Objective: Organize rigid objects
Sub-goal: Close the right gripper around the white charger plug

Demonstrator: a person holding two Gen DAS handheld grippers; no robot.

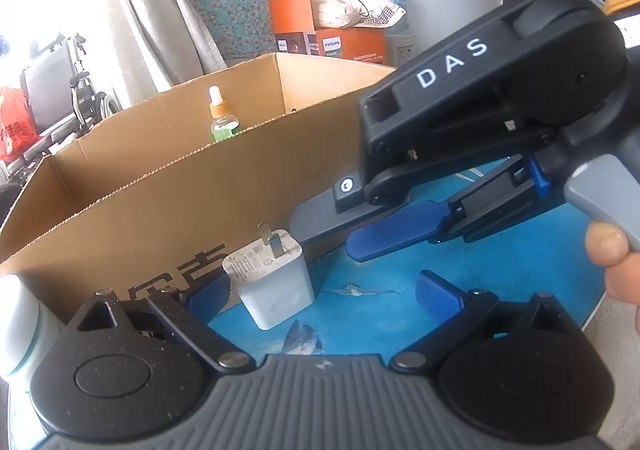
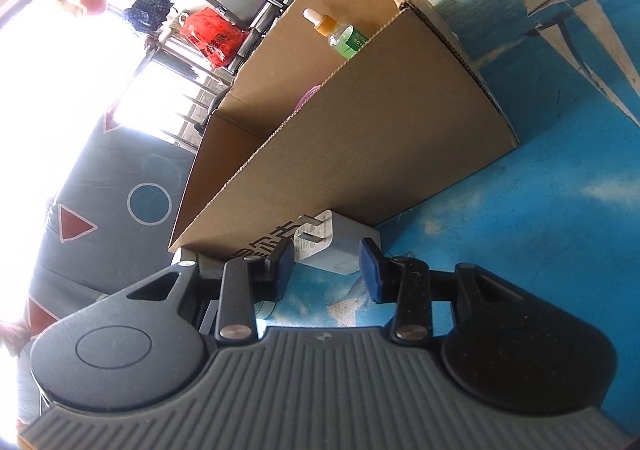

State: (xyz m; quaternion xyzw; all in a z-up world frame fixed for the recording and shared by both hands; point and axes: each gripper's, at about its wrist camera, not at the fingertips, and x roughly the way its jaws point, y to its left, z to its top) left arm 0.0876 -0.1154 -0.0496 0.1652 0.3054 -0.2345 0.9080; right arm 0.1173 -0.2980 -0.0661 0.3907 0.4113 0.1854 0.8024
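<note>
White charger (image 1: 272, 282) stands on blue tabletop (image 1: 500, 270), touching the cardboard box's (image 1: 160, 186) near wall. Dropper bottle (image 1: 222, 118) upright inside box. Left gripper (image 1: 320, 290): jaws spread wide, charger between the pads, untouched. Right gripper (image 2: 326, 270): jaws apart, nothing clamped, charger just beyond its tips.

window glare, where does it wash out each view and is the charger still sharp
Left wrist view: glare blows out the upper left corner by the curtain; the charger stays sharp. Right wrist view: the left side is washed white; the charger is still clear.
</note>
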